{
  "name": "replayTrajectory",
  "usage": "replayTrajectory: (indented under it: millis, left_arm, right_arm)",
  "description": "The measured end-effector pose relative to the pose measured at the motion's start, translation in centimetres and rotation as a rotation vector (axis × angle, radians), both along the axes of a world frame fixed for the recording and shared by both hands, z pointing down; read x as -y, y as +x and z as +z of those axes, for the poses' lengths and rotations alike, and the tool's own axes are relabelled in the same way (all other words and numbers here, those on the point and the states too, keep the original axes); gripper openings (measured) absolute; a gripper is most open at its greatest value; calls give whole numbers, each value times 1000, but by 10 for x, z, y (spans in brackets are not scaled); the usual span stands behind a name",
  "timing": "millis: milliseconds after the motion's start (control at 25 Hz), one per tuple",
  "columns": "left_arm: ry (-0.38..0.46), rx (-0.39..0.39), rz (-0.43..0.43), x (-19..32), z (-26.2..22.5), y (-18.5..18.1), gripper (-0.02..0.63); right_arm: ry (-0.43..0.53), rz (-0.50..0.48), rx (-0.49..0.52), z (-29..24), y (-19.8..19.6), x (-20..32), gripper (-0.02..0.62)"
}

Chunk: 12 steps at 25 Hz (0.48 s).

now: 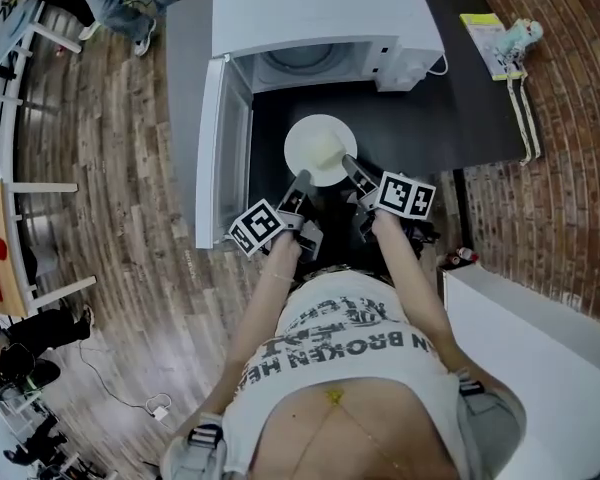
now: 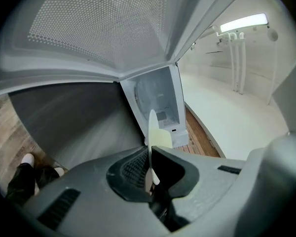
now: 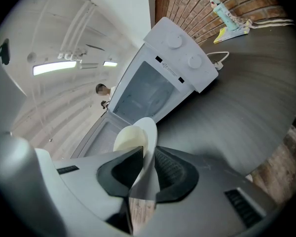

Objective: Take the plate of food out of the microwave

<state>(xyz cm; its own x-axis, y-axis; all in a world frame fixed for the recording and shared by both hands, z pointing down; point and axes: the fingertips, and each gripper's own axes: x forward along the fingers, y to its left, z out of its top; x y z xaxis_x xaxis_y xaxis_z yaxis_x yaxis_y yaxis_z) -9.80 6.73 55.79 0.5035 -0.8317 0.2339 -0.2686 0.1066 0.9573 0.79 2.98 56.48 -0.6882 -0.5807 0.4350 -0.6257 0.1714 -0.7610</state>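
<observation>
plate [image 1: 305,140]: round, white, pale food [image 1: 332,154] | left gripper [image 1: 301,184], right gripper [image 1: 351,167]: jaws clamped on rim

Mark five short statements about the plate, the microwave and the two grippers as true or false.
1. The plate is outside the microwave, in front of its opening. True.
2. The microwave's door is shut. False: it stands open, swung out to the left.
3. The left gripper and the right gripper each clamp the plate's rim. True.
4. The plate is bare. False: pale yellow food lies on it.
5. The dark table stands beside a white tiled wall. False: the wall next to it is a brick wall.
</observation>
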Motion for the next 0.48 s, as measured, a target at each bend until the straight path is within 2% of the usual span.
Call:
replayTrajectory:
  millis: [360, 480]
  left_arm:
    - [2, -2, -2, -11, -3, 15, 21]
    - [-1, 2, -22, -19, -6, 33, 21]
  right_arm:
    - [5, -10, 7, -3, 15, -11, 74]
    - [6, -33, 2, -6, 33, -17, 74]
